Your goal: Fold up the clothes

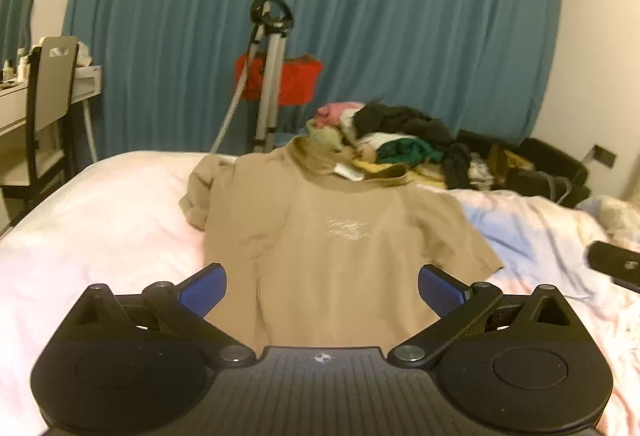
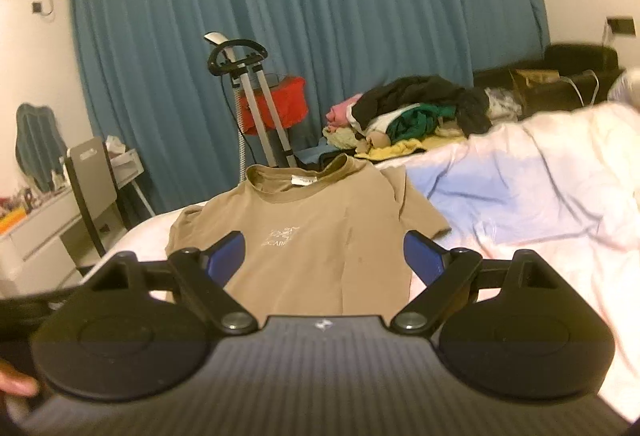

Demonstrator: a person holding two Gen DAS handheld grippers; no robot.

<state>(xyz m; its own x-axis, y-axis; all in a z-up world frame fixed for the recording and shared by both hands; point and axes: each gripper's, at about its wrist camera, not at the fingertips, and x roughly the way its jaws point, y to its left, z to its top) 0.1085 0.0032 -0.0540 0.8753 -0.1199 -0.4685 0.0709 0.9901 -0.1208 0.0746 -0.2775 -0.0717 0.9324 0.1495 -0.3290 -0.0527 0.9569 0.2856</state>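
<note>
room: a bedroom with a teal curtain (image 1: 360, 16) along the back wall, a garment steamer stand (image 1: 268, 76) before it, and a bed (image 1: 100, 216) under a pale pink and blue sheet as our working surface.

item 1: tan t-shirt (image 1: 320, 236), lying spread front-up on the bed, printed chest showing, collar toward the curtain and hem toward us. its long axis runs straight away from both claws. one sleeve is bunched at our left, the other lies flat at our right.

item 2: heap of mixed clothes (image 1: 392, 136), on the bed just beyond the collar, unfolded.

item 3: left gripper (image 1: 322, 290), blue pads spread wide, holding nothing, hovering over the hem end of the shirt.

item 4: right gripper (image 2: 324, 252), likewise spread and holding nothing, over the lower body of the shirt.

relation noted: the shirt lies dead ahead of both claws, hem nearest. we judge each claw sits closer to its own side's edge, neither clearly nearer overall.
</note>
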